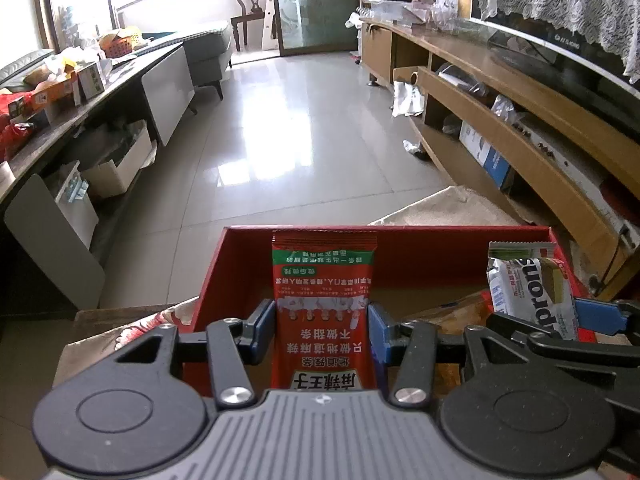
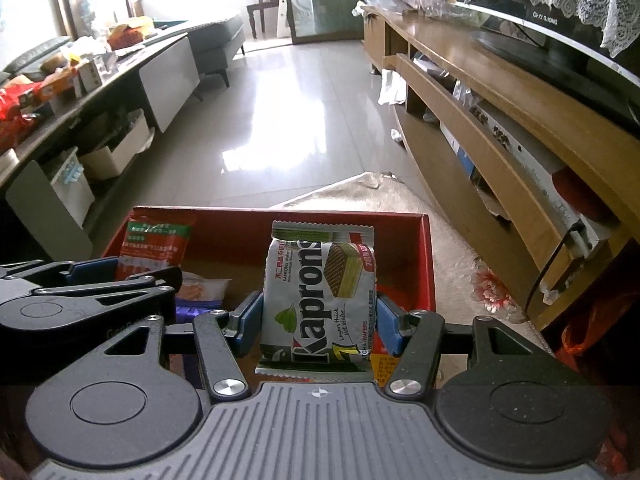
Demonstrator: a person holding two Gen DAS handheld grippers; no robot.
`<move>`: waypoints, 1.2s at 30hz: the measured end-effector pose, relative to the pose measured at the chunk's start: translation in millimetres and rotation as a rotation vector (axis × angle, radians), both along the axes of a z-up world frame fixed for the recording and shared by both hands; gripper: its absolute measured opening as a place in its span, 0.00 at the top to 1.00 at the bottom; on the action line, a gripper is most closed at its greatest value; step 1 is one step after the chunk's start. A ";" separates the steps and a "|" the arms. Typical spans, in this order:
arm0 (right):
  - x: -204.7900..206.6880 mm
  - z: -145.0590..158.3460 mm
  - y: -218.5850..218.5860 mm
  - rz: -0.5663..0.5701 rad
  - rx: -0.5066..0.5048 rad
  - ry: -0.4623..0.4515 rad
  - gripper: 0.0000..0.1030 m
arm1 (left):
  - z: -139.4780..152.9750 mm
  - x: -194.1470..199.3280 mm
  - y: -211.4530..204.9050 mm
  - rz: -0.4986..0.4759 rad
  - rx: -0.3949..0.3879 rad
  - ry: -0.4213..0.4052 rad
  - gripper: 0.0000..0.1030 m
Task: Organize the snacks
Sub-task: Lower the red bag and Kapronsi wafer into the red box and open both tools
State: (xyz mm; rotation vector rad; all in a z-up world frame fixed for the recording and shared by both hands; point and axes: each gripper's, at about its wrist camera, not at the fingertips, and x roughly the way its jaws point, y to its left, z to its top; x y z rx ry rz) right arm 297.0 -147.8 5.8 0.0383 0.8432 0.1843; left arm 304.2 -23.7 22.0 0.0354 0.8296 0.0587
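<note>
My left gripper is shut on a red spicy-snack packet with a green band, its blue pads pressing both sides. It hangs over the red cardboard box. My right gripper is shut on a silver Kaprons wafer packet, held upright above the same red box. In the left wrist view the wafer packet and the right gripper show at the right. In the right wrist view the red packet and the left gripper show at the left. Other snack packets lie inside the box.
The box stands on a flowered cloth over a low surface. A wooden TV cabinet runs along the right. A cluttered dark table runs along the left. Shiny tiled floor lies beyond, with a chair at the back.
</note>
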 end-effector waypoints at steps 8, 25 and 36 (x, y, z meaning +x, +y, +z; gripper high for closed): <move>9.0 -13.2 3.3 0.004 -0.012 0.038 0.36 | -14.4 8.5 -0.8 0.005 0.024 0.032 0.50; 10.2 -23.1 11.4 0.019 -0.066 0.041 0.36 | -26.2 12.0 -0.2 0.012 0.041 0.057 0.50; 10.4 -26.7 15.8 0.029 -0.101 0.045 0.35 | -33.2 13.8 -1.5 0.012 0.063 0.063 0.49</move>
